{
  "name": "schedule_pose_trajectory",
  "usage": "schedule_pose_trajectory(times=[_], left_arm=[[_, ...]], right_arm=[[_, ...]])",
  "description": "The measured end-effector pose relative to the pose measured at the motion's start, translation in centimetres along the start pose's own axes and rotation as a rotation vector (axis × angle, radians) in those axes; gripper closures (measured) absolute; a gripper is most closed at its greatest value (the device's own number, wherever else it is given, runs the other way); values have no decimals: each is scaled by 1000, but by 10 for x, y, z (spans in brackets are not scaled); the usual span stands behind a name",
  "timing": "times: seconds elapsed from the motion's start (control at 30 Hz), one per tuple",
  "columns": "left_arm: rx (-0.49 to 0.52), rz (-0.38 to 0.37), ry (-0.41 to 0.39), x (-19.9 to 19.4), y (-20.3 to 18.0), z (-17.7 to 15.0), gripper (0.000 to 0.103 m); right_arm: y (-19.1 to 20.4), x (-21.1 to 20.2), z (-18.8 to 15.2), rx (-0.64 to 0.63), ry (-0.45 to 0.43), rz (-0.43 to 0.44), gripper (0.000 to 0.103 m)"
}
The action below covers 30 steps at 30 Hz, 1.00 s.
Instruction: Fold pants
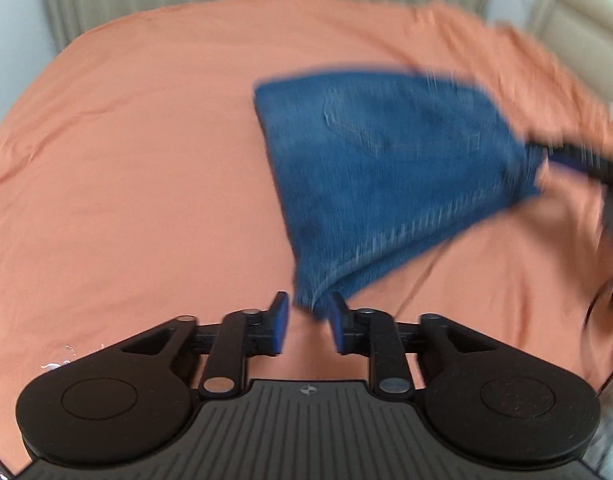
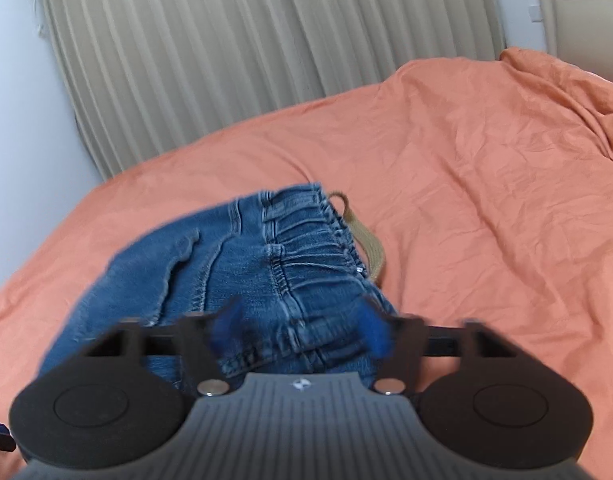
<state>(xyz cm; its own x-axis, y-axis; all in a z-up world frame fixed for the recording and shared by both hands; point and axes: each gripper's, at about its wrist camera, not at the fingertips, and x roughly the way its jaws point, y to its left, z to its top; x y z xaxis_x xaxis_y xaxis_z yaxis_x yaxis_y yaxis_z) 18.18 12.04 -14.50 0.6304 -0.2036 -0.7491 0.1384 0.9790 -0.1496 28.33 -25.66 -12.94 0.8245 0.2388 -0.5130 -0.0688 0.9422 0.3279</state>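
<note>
Wrinkled orange bedsheet [image 1: 146, 160] covers the bed before ribbed beige curtains [image 2: 226, 60]. Folded blue denim pants [image 1: 386, 152] lie on it, a tan woven belt [image 2: 370, 248] at the gathered waistband. Left gripper [image 1: 308, 320] stands parted, a blurred corner seemingly loose between its pads. Right gripper [image 2: 302, 328] is spread wide over the waistband.

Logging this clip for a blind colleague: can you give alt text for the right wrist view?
Folded blue jeans lie on an orange bedsheet, elastic waistband up and a tan strap poking out beside it. The right gripper hangs over the near edge, jaws wide apart, denim between them but not pinched. Beige curtains hang behind.
</note>
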Motion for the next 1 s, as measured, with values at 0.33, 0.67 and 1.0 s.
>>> schedule_pose_trajectory(times=[0.33, 0.67, 1.0], left_arm=[[-434, -233, -95, 37, 60, 56, 35], [-610, -360, -1, 120, 88, 71, 29], [-670, -498, 33, 167, 84, 77, 47]], right_arm=[[-48, 14, -2, 396, 247, 10, 22], [-67, 53, 0, 579, 302, 70, 21], [-64, 63, 8, 552, 290, 64, 40]])
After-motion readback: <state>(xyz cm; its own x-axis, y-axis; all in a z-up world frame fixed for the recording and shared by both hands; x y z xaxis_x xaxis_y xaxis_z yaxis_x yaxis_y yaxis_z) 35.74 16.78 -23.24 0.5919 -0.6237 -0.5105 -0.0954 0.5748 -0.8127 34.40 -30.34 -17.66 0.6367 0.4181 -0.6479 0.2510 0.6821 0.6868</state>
